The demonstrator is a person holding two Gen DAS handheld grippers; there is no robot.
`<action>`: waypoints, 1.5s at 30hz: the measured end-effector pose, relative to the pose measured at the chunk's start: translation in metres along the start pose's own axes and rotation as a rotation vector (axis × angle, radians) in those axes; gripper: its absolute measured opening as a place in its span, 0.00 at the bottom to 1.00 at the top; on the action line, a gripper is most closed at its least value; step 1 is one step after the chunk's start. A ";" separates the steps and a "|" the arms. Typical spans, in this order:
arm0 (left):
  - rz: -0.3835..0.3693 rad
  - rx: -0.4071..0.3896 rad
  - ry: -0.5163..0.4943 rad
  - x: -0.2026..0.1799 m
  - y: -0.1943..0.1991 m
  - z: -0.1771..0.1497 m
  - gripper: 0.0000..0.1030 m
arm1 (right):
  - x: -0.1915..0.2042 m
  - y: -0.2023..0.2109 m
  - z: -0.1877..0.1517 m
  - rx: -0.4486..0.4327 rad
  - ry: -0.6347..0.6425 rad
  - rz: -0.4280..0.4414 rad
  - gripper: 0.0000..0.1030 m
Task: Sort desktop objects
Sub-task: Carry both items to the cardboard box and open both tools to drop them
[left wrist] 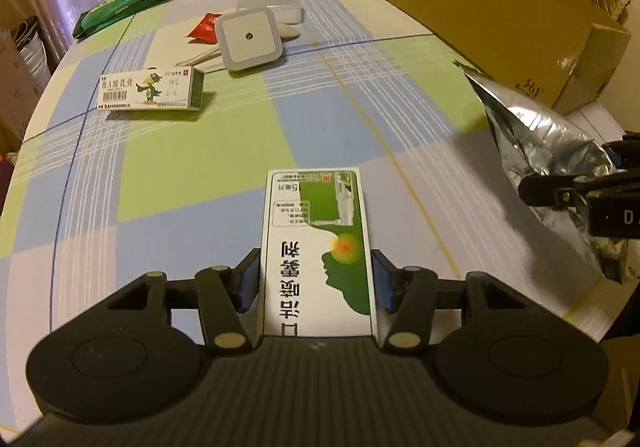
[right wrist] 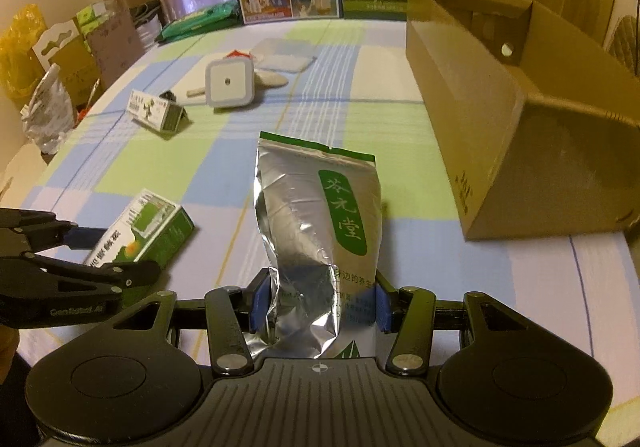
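Left gripper (left wrist: pixel 316 279): jaws clamped on green-white box (left wrist: pixel 318 243), left of carton (right wrist: pixel 520 127). Right gripper (right wrist: pixel 316 303): jaws clamped on foil pouch (right wrist: pixel 320 223), just before carton, over worktop (left wrist: pixel 180 167).

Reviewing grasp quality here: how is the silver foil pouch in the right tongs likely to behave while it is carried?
The foil pouch looks crumpled and dented, so it is probably floppy and may buckle further under the right tongs. It is gripped near its bottom end, so the unsupported top may sag or sway. Its glossy film could be slippery.
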State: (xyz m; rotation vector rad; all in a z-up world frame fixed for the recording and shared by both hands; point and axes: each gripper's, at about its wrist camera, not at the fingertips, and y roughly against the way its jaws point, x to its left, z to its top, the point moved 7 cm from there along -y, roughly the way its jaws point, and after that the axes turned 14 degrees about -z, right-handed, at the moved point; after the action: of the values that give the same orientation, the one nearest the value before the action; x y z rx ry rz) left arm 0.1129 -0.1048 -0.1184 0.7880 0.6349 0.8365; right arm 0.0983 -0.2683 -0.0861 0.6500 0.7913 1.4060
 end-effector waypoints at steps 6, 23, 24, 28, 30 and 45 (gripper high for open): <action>0.003 -0.009 -0.006 0.003 -0.008 0.006 0.50 | 0.000 -0.009 -0.002 0.015 0.002 0.007 0.46; 0.003 -0.117 0.002 -0.027 0.041 0.019 0.49 | -0.009 0.022 0.010 -0.063 -0.030 0.007 0.45; -0.002 -0.122 0.002 -0.029 0.044 0.022 0.49 | -0.011 0.026 0.011 -0.068 -0.034 0.004 0.45; -0.024 -0.146 -0.006 -0.045 0.053 0.030 0.49 | -0.021 0.041 0.017 -0.098 -0.048 -0.001 0.45; -0.035 -0.159 -0.014 -0.054 0.056 0.037 0.49 | -0.027 0.049 0.020 -0.118 -0.057 -0.006 0.45; -0.138 -0.246 -0.102 -0.132 0.052 0.122 0.49 | -0.116 0.088 0.071 -0.227 -0.138 -0.067 0.46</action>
State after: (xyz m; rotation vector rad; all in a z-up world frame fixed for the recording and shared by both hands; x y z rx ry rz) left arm 0.1149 -0.2357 0.0157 0.5529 0.4788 0.7266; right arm 0.1030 -0.3729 0.0368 0.5334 0.5302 1.3506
